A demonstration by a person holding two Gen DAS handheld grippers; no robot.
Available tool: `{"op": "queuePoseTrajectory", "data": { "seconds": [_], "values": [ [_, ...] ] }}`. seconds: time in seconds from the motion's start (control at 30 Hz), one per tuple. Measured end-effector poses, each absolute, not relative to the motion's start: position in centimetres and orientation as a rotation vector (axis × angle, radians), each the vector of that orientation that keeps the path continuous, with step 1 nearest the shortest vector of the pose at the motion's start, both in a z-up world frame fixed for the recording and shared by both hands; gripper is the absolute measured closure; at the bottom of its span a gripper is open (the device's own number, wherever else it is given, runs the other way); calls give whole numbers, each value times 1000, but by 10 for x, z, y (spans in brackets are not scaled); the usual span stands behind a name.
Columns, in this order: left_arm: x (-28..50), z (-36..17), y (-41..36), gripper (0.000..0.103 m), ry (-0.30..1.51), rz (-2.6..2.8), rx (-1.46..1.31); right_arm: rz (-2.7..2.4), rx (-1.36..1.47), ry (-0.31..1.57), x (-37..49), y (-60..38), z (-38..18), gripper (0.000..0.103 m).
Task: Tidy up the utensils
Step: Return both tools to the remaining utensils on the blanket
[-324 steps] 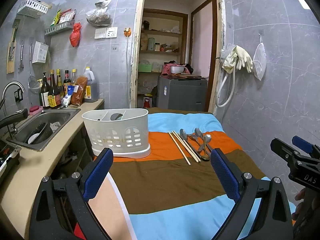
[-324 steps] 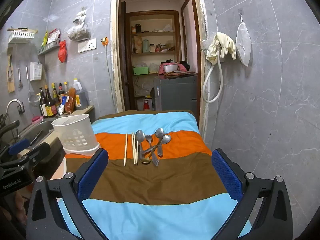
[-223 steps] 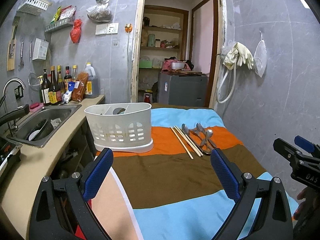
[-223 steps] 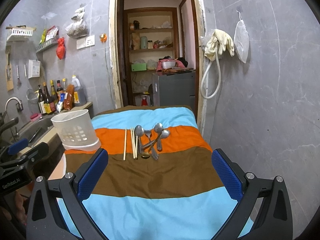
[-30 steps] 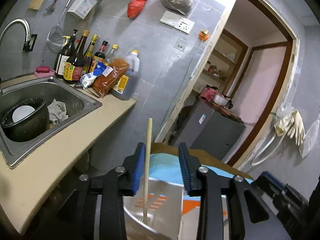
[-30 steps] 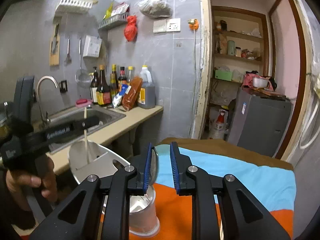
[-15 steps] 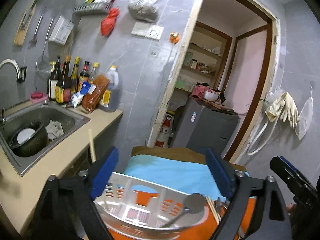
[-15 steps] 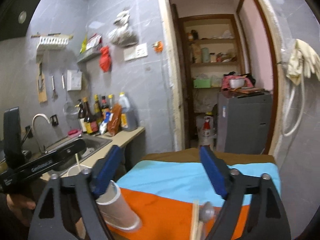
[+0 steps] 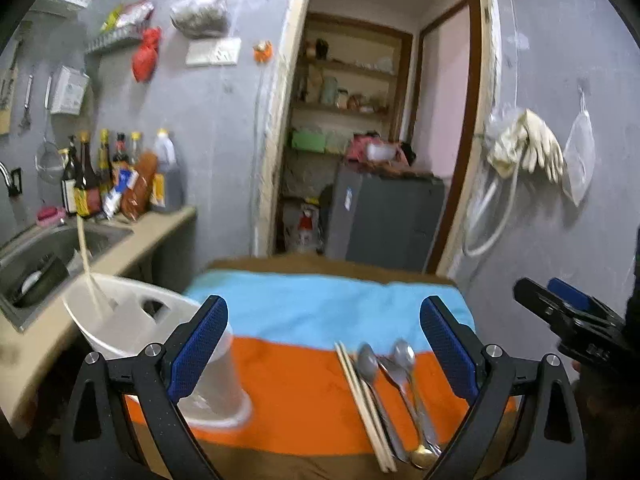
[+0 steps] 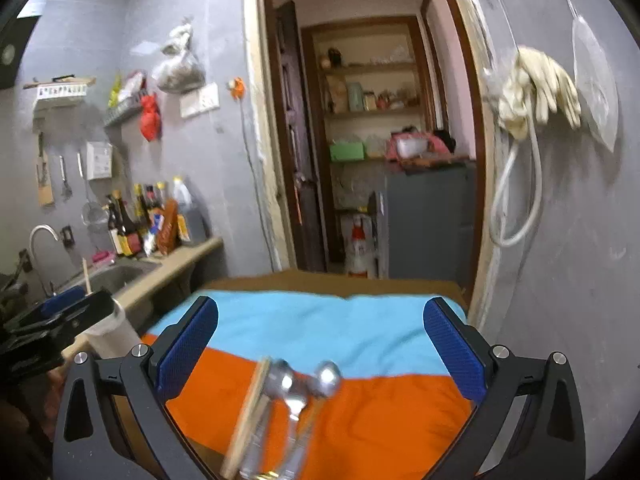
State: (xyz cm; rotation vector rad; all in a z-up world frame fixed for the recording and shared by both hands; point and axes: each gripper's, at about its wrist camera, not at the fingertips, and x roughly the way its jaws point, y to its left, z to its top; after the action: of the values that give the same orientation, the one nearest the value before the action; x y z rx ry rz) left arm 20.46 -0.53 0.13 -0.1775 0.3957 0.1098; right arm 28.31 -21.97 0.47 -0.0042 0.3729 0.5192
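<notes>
Left gripper (image 9: pixel 322 354): its two blue-padded fingers (image 9: pixel 198 346) are standing wide apart, gripping nothing; the left finger is overlapping the white caddy in the view, though whether it is touching cannot be told.
Right gripper (image 10: pixel 320 354): its blue-padded fingers (image 10: pixel 454 354) are likewise spread wide with nothing between the pads, and it is hovering over the striped cloth just above the loose utensils.
White utensil caddy (image 9: pixel 132 328): it is sitting at the left edge of the cloth, beside the counter, appearing tilted in the left wrist view.
Chopstick in caddy (image 9: pixel 86 260): one pale chopstick is standing in the caddy, leaning to the left, its upper end rising above the rim.
Loose chopsticks (image 9: pixel 366 404): they are lying side by side on the orange stripe, just left of the spoons.
Spoons (image 9: pixel 394 376): several metal spoons are lying in a small overlapping bunch on the orange stripe, bowls pointing away from the camera; in the right wrist view they are blurred.
Striped cloth (image 9: pixel 304 396): blue, orange and brown bands are covering the table.
Sink (image 9: pixel 48 248): it is sitting in the counter left of the caddy, with dishes inside.
</notes>
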Motion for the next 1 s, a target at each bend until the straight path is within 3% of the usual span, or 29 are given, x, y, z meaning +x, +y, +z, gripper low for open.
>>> {"op": "queuePoseTrajectory", "data": {
  "seconds": [0.3, 0.53, 0.6, 0.67, 0.87, 1.0],
  "values": [
    [251, -63, -27, 9, 607, 160, -180, 536, 13, 575, 334, -247, -55, 2],
    [274, -106, -22, 10, 729, 173, -209, 612, -7, 735, 358, -229, -94, 31],
    [280, -114, -20, 15, 755, 164, -227, 632, -6, 782, 365, -226, -103, 36],
    [286, -120, -18, 30, 783, 148, -242, 651, 1, 813, 371, -225, -109, 42],
    [308, -135, -15, 59, 873, 92, -290, 688, 0, 903, 388, -223, -120, 57],
    [317, -136, -13, 68, 888, 70, -298, 710, 3, 967, 399, -220, -129, 61]
  ]
}}
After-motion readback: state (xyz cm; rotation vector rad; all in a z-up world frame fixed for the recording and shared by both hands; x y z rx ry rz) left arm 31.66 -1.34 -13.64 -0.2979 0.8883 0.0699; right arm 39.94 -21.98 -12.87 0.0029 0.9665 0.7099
